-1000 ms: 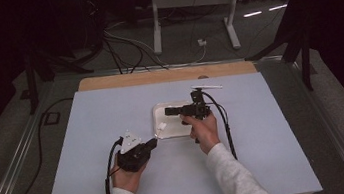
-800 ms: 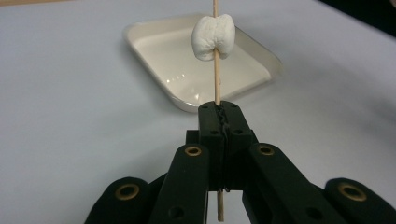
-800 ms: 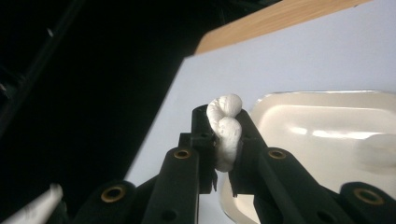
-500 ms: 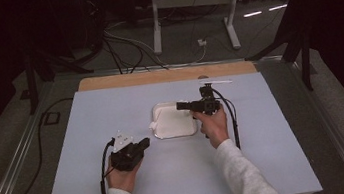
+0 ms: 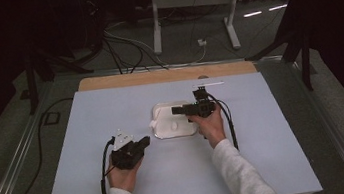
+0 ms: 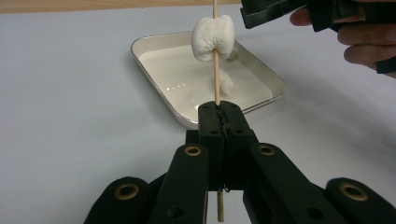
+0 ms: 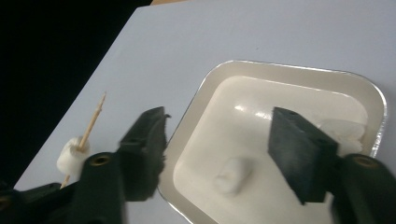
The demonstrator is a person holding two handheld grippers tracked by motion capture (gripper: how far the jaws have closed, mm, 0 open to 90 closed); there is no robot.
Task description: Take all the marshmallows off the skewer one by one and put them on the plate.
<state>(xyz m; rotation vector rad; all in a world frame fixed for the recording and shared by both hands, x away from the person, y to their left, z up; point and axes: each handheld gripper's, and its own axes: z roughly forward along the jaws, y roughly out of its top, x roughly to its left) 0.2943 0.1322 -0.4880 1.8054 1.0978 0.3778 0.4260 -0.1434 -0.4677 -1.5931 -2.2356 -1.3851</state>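
High view showed a person seated at a pale bench [image 5: 87, 118], a gripper in each hand and a shallow white tray [image 5: 158, 112] lying between them. The left gripper [image 6: 219, 114] had its jaws closed on a thin wooden skewer [image 6: 216, 79], which stood upright with one marshmallow [image 6: 213, 37] already threaded on it, above the grip and in line with the near part of the tray. The right gripper [image 7: 217, 154] hovered over the tray with its jaws spread wide and nothing between them; directly below the gap lay a loose marshmallow [image 7: 231, 175] on the tray floor, and another pale piece [image 7: 343, 133] rested against the far corner, partly hidden behind one jaw.

Judging by this, the work in hand was loading marshmallows onto the skewer, and the step under way was the reach for the second piece. The next move likely called for lowering the right gripper until the jaws straddled the loose marshmallow, closing gently enough not to crush it, then carrying it to the skewer's pointed tip and pressing it down while the left gripper held the stick steady.
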